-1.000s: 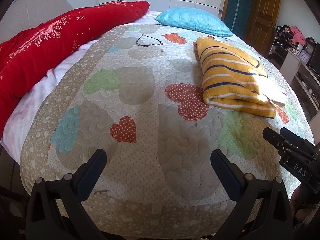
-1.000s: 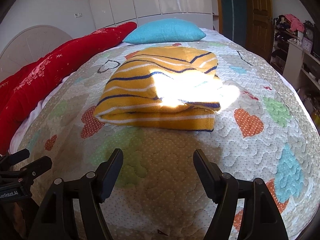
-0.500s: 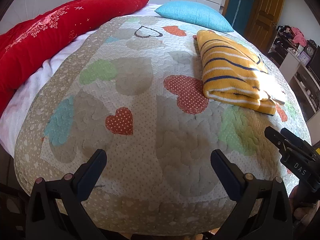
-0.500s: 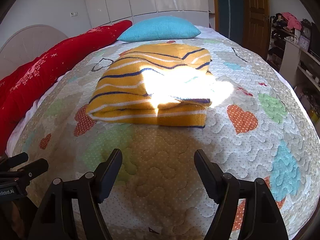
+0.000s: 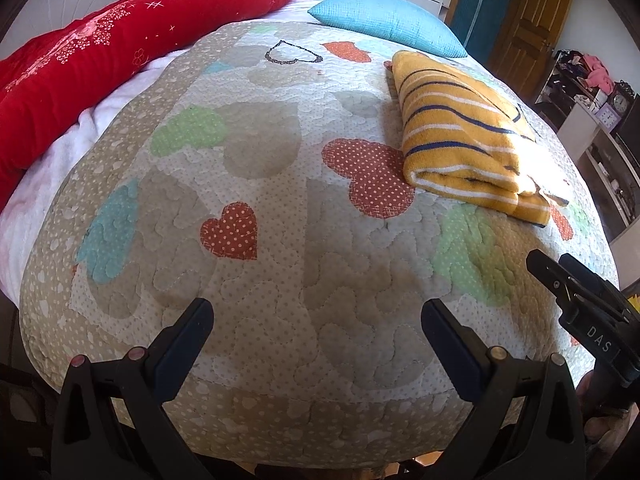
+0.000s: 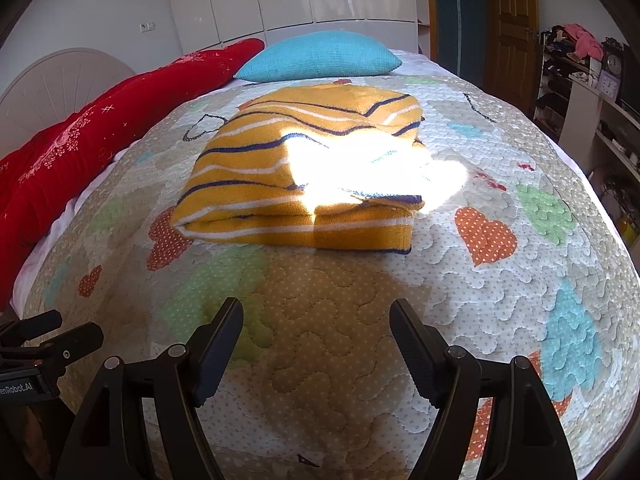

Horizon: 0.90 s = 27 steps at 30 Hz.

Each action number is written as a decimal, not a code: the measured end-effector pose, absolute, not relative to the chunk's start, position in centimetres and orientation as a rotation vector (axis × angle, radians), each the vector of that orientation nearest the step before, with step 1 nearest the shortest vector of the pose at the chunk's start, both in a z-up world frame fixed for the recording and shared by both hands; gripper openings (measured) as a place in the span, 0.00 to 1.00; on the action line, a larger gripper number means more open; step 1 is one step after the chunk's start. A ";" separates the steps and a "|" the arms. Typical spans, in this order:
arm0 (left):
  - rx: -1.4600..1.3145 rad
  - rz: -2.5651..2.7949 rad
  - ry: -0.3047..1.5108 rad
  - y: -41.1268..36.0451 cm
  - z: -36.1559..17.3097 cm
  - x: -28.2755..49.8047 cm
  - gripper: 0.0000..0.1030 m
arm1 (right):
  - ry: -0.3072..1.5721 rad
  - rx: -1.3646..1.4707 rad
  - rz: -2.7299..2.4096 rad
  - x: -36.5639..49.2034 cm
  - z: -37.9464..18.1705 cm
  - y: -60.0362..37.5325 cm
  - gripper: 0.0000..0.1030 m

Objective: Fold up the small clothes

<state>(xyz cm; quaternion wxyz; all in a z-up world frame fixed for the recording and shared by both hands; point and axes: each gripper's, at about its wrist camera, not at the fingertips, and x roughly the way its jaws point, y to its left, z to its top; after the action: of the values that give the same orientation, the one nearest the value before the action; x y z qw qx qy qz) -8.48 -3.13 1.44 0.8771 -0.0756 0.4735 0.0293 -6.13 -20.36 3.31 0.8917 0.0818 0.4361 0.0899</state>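
A yellow sweater with navy and white stripes (image 6: 304,168) lies folded in a flat bundle on the quilted heart-pattern bedspread (image 6: 340,360). It also shows in the left wrist view (image 5: 460,136) at the right. My left gripper (image 5: 316,320) is open and empty over the near part of the bed, well left of the sweater. My right gripper (image 6: 316,320) is open and empty, just in front of the sweater and apart from it. It also shows at the right edge of the left wrist view (image 5: 560,276).
A long red cushion (image 5: 100,52) lies along the bed's left side, and a blue pillow (image 6: 320,56) at the head. Shelves with clutter (image 6: 580,80) and a wooden door (image 6: 512,12) stand to the right. A patch of sunlight falls on the sweater.
Both grippers have drawn back a little toward the foot of the bed and risen. The sweater has not moved. Both stay open.
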 end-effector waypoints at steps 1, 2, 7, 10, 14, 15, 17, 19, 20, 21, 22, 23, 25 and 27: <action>-0.162 0.060 0.989 -3.1 1.4 -8.5 1.00 | 0.906 0.169 0.187 -6.1 3.3 -20.3 0.78; -0.169 0.059 0.991 -3.0 1.4 -8.4 1.00 | 0.906 0.170 0.186 -6.1 3.3 -20.3 0.78; -0.184 0.051 1.002 -2.8 1.1 -8.3 1.00 | 0.909 0.169 0.190 -6.1 3.2 -20.1 0.78; -0.186 0.047 1.005 -2.8 1.0 -8.3 1.00 | 0.908 0.166 0.195 -6.1 3.2 -20.0 0.79; -0.179 0.044 0.999 -3.0 0.9 -8.3 1.00 | 0.903 0.161 0.197 -6.3 3.4 -19.8 0.79; -0.180 0.040 0.996 -3.0 1.0 -8.4 1.00 | 0.901 0.159 0.197 -6.3 3.4 -19.8 0.79; -0.184 0.037 0.993 -3.1 1.0 -8.5 1.00 | 0.899 0.152 0.199 -6.4 3.4 -19.7 0.79; -0.185 0.041 0.998 -3.0 0.9 -8.5 1.00 | 0.898 0.144 0.200 -6.4 3.4 -19.5 0.80; -0.185 0.043 1.003 -3.0 0.9 -8.4 1.00 | 0.899 0.143 0.200 -6.4 3.3 -19.5 0.80; -0.186 0.045 1.008 -3.0 0.8 -8.4 1.00 | 0.901 0.143 0.200 -6.4 3.2 -19.5 0.80; -0.189 0.047 1.015 -2.9 0.7 -8.4 1.00 | 0.903 0.144 0.202 -6.4 3.1 -19.5 0.80; -0.191 0.048 1.019 -2.9 0.6 -8.4 1.00 | 0.906 0.143 0.202 -6.4 3.1 -19.5 0.80; -0.195 0.047 1.022 -2.8 0.5 -8.4 1.00 | 0.908 0.143 0.203 -6.4 2.9 -19.4 0.80; -0.194 0.048 1.020 -2.9 0.5 -8.5 1.00 | 0.910 0.145 0.203 -6.4 2.9 -19.5 0.80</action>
<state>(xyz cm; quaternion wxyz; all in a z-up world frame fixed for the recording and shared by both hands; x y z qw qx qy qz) -8.51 -2.87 0.51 0.8679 -0.0926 0.4874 0.0231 -6.37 -19.46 2.85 0.8907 0.0697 0.4384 0.0978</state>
